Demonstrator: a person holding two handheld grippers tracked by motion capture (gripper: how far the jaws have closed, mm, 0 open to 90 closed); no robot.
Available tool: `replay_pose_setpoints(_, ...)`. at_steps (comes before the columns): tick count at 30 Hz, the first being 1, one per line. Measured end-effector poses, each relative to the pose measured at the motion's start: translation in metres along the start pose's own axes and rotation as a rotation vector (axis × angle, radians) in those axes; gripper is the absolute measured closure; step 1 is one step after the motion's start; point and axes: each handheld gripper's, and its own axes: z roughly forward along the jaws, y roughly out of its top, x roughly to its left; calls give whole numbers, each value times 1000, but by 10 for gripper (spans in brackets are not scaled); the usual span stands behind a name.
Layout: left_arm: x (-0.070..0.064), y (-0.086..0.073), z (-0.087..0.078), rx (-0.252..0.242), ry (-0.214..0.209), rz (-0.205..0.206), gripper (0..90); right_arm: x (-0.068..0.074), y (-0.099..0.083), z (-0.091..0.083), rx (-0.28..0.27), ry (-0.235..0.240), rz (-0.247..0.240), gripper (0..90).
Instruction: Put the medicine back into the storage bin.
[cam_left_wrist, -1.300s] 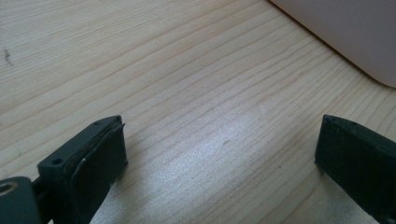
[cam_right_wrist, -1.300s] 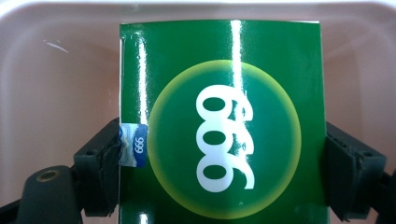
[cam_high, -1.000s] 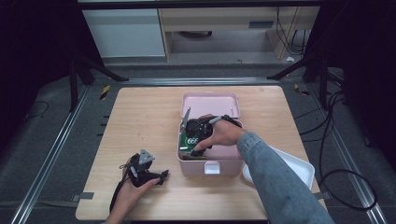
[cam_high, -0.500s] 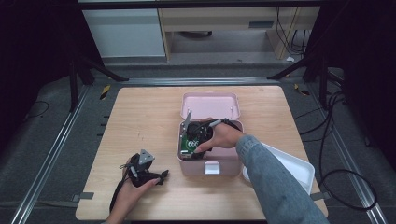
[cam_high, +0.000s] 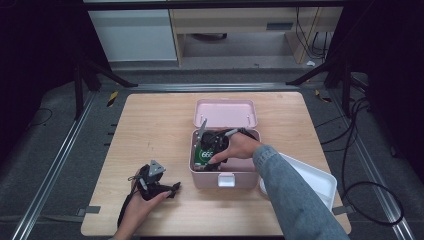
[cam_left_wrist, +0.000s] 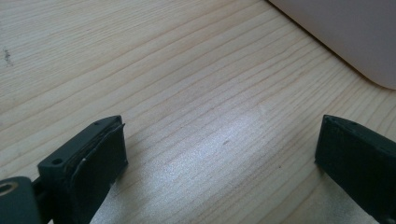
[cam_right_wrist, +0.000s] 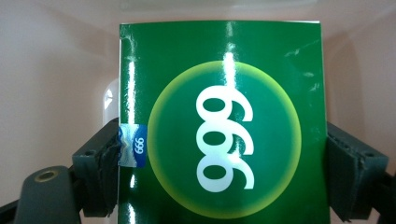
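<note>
Right gripper view: right gripper (cam_right_wrist: 219, 172) clamps a green box (cam_right_wrist: 219, 126) inside the pink case (cam_high: 205, 180); left gripper (cam_left_wrist: 219, 158) gapes wide beside it.

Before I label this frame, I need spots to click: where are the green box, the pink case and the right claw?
green box (cam_right_wrist: 219, 140), right gripper view, on its printed front face
pink case (cam_high: 226, 112), high view, on its open lid
right claw (cam_right_wrist: 219, 175), right gripper view, midway between its jaws
</note>
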Motion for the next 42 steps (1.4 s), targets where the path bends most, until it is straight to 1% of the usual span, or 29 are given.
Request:
replay_pose_setpoints(6,0,0,0,0,1,0,13,0,-1,1,3,5,7,138)
replay_pose_setpoints(8,0,0,0,-1,1,0,13,1,-1,0,6,3,13,117)
replay_pose_setpoints(10,0,0,0,2,1,3,13,2,1,-3,3,-5,15,105)
replay_pose_setpoints(11,0,0,0,2,0,3,13,3,1,-5,-8,-9,14,94)
replay_pose_setpoints(15,0,0,0,2,0,3,13,8,0,-19,-25,-26,36,76)
replay_pose_setpoints(17,0,0,0,2,0,3,13,11,-2,-29,-57,-48,42,78)
replay_pose_setpoints(21,0,0,0,-1,2,3,13,15,-11,-53,-115,-94,82,87)
replay_pose_setpoints(26,0,0,0,-1,3,2,13,17,-32,-86,-184,-174,154,122)
replay_pose_setpoints(28,0,0,0,-1,3,2,13,18,-43,-99,-204,-206,181,170)
replay_pose_setpoints(30,0,0,0,-1,3,2,13,20,-55,-111,-209,-240,211,186)
replay_pose_setpoints(33,0,0,0,-1,3,2,13,24,-73,-128,-220,-275,244,245)
replay_pose_setpoints(34,0,0,0,-1,3,2,13,26,-81,-135,-218,-296,259,254)
replay_pose_setpoints(36,0,0,0,-1,3,2,13,30,-91,-144,-228,-315,278,279)
replay_pose_setpoints(38,0,0,0,-1,3,1,13,33,-103,-154,-240,-336,307,288)
replay_pose_setpoints(40,0,0,0,-1,4,1,13,36,-116,-163,-237,-355,329,293)
replay_pose_setpoints(41,0,0,0,-1,4,1,13,38,-125,-167,-237,-363,356,292)
replay_pose_setpoints(42,0,0,0,-1,4,1,13,39,-130,-170,-238,-366,369,293)
